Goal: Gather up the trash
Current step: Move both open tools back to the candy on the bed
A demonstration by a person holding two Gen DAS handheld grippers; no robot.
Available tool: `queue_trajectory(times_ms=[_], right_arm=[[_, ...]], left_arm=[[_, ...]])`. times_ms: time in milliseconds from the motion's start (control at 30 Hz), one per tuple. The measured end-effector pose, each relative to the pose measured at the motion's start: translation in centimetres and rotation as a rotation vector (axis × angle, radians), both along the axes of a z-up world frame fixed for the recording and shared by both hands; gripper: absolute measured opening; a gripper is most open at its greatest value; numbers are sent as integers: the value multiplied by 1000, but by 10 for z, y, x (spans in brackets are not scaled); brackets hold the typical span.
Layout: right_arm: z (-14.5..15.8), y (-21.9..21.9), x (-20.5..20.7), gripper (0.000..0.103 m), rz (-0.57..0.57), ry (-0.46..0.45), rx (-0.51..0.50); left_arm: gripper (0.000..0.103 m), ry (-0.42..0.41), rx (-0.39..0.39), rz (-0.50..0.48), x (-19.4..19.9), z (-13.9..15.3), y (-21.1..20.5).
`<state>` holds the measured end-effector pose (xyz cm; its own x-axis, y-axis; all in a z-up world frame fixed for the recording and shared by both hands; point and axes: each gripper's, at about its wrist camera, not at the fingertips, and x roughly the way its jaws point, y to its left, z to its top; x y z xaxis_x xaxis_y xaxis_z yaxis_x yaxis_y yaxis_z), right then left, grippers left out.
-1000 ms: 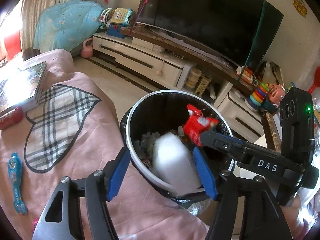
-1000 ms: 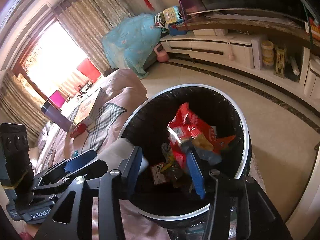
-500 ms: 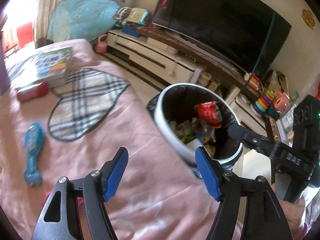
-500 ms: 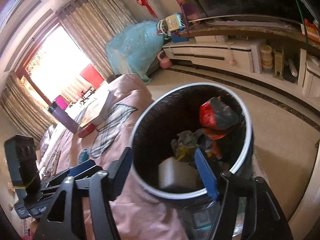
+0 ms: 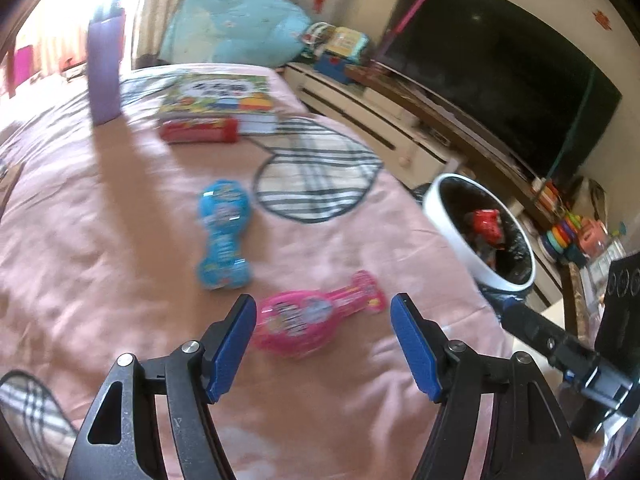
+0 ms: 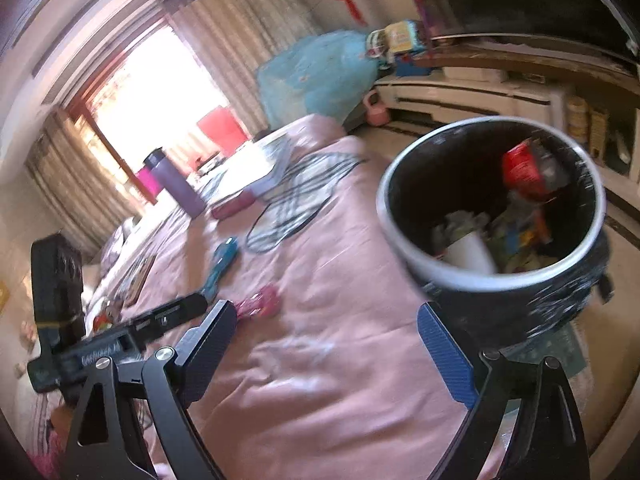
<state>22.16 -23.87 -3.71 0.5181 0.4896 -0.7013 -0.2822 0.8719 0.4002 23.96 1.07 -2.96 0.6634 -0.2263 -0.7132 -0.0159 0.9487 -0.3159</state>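
My left gripper is open and empty above the pink bedspread, with a pink wrapper lying just ahead between its blue pads. A blue wrapper lies further ahead. The white-rimmed trash bin stands off the bed's right edge, holding a red snack bag and other trash. My right gripper is open and empty over the bed, with the bin to its upper right, a white cup inside. The pink wrapper and blue wrapper lie left of it.
A colourful book, a red package and a purple bottle sit at the far side of the bed. A TV on a low cabinet faces the bed. Toys stand right of the bin.
Both grippers let go of their trash into the bin, the white cup and the red bag, then swung left and back over the bed. The pink and blue wrappers have come into view.
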Motion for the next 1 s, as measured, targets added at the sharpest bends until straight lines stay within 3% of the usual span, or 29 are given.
queue_trajectory(times_ms=[267,667,833,1000], right_arm=[[-9,38,-14,93,89,14,-27],[-19,82,-8,93,243,26,-86],[-17,103,3,93,400,-23,-163],[-17,130,5,93,643,-106,-271]], left_arm=[[69,9,-8,58,-15,3,31],[69,41,27,63,32,-10,48],[69,67,36,57,57,-19,51],[68,90,40,56,81,-31,50]])
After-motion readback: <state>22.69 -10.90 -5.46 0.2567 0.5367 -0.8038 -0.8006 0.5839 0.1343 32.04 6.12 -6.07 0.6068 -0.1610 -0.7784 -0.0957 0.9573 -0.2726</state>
